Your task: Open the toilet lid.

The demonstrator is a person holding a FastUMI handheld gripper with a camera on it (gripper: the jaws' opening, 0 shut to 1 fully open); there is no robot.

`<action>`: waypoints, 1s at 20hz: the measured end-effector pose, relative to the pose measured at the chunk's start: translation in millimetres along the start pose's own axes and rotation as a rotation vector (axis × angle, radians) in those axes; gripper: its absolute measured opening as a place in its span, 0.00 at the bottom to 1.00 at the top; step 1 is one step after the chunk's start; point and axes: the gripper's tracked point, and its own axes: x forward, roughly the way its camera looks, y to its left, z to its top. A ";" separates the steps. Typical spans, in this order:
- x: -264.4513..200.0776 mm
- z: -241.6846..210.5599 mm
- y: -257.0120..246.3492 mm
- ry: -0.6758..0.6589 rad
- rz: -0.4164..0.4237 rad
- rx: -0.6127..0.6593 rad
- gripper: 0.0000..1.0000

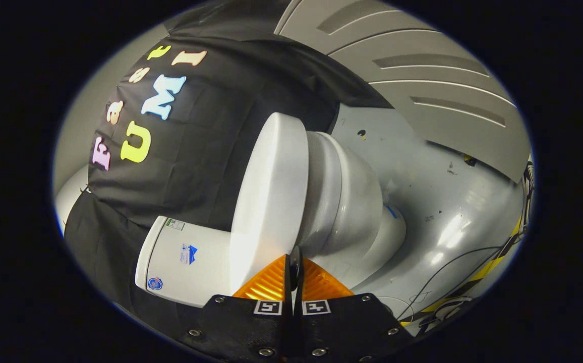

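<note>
I have the gripper (295,262) rolled hard over, so the toilet (352,212) reads sideways ahead of me, its cistern (185,259) lying low beside the fingers and its base on the grey floor (453,201). The orange fingers (271,285) are pressed together with nothing caught between them, their tips meeting at a thin dark edge. The toilet lid (271,196) is down on the bowl, a broad white oval just ahead of the tips; the tips sit near the seam where lid meets seat, though I cannot tell whether they touch it. I judge the closed, blade-like pose is deliberate: a narrow wedge can slip under the lid's rim and lever it up, where spread fingers would find nothing to hook. The lid is not yet raised, so the opening is all to do
</note>
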 end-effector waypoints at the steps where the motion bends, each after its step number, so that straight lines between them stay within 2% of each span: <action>1: -0.4 -1.5 1.0 0.003 -0.010 -0.016 0.00; 12: -15.2 8.0 36.3 -0.010 -0.097 -0.176 0.00; 20: -28.6 16.1 76.3 0.008 -0.170 -0.439 0.01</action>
